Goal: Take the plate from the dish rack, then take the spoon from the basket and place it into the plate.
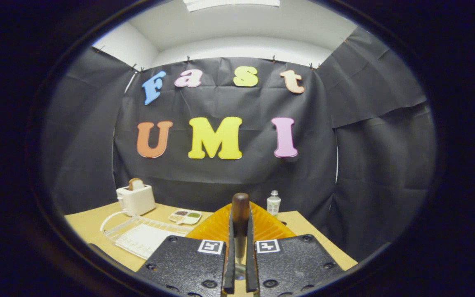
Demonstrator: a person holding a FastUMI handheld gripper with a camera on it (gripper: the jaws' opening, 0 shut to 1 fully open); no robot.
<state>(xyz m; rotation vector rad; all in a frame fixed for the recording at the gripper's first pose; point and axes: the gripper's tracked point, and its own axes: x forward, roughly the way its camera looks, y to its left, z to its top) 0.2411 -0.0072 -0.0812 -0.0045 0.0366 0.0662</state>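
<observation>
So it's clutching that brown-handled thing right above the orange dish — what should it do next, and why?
Probably ease down a little and open. The gripper is shut on the spoon, handle pointing up between the fingers, and the orange plate lies just ahead and beneath them, so lowering first should set the spoon in gently.

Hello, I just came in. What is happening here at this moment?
A person works with a handheld gripper. Its fingers are closed on the spoon, gripping its handle, whose dark rounded end stands up between them. Just beyond the fingers is the orange plate, already out of the clear dish rack that lies on the table beside it. Further back stand a toaster, a small tray and a bottle. The spoon is not yet in the plate.
</observation>
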